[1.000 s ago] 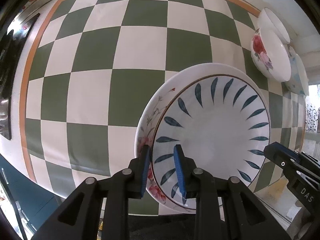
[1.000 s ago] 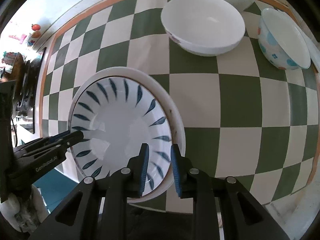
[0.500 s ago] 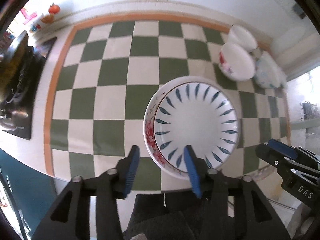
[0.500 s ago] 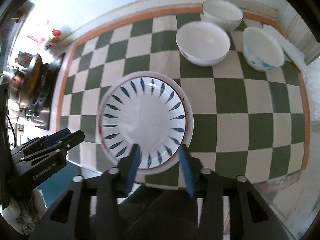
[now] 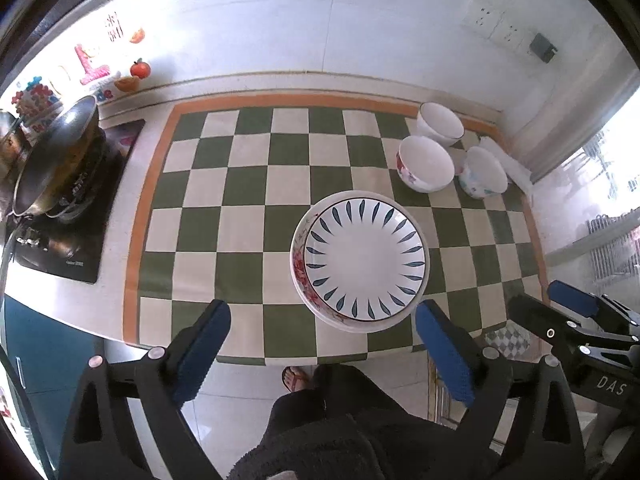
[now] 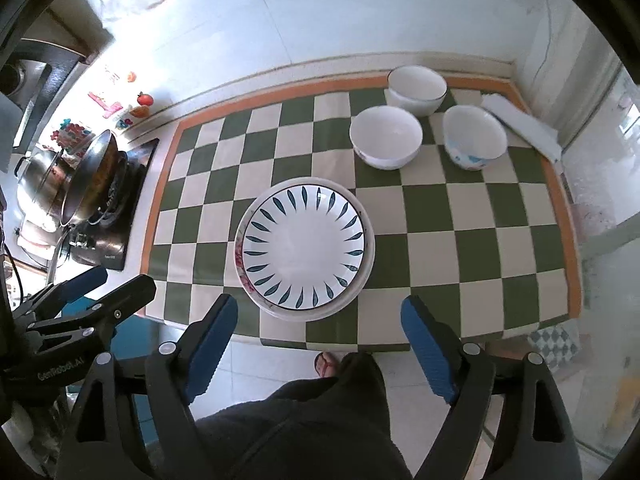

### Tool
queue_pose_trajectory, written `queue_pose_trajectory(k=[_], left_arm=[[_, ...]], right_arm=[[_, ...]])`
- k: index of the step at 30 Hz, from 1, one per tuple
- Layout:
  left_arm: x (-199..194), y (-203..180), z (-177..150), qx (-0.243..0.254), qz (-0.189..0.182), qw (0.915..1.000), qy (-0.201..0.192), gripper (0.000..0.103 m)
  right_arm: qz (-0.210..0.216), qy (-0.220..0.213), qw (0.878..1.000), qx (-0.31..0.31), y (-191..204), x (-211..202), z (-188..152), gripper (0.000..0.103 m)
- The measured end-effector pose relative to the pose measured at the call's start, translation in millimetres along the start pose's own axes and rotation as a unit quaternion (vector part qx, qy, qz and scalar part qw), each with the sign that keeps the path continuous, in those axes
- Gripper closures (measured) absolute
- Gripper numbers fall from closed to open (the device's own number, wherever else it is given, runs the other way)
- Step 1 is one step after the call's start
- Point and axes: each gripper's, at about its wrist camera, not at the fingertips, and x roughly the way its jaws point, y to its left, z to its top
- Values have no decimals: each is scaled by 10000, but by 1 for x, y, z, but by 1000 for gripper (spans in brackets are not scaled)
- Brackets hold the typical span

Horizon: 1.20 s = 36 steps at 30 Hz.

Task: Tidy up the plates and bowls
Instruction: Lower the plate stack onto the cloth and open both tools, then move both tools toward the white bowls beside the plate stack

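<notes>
A blue-leaf plate lies stacked on a red-flowered plate on the green checked tablecloth; the stack also shows in the right wrist view. Three bowls stand at the far right: a plain white bowl, a red-flowered bowl and a blue-patterned bowl. My left gripper is open and empty, high above the table's near edge. My right gripper is open and empty, likewise raised and pulled back.
A wok sits on a black stove left of the cloth. A white folded cloth lies at the far right edge. The person's legs and a sandalled foot are below the table's near edge.
Both grippers have opened wide, let go of the plate stack's near rim, and drawn up and back from the table. The plates stay put.
</notes>
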Motion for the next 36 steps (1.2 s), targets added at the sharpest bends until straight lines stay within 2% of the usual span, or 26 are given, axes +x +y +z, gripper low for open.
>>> queue_pose_trajectory(k=[6, 12, 20, 26, 29, 32, 36], left_arm=[[-21, -2, -12, 17, -32, 9999, -137, 8], [-32, -1, -18, 28, -47, 9997, -252, 8], [-13, 0, -14, 89, -88, 9996, -254, 8], [21, -11, 17, 98, -204, 9996, -166, 8], [43, -20, 43, 115, -237, 9996, -99, 8], [79, -33, 73, 159, -375, 9989, 210, 8], [129, -51, 116, 93, -433, 9976, 523, 11]], right_arm=[[16, -217, 9998, 21, 6, -28, -14, 15], [47, -291, 9996, 36, 13, -36, -25, 14], [204, -372, 9987, 288, 1, -27, -27, 14], [250, -441, 9970, 588, -24, -6, -10, 14], [92, -528, 9954, 798, -48, 8, 10, 14], [67, -443, 9936, 1041, -80, 35, 44, 15], [159, -234, 9920, 1231, -116, 76, 93, 26]])
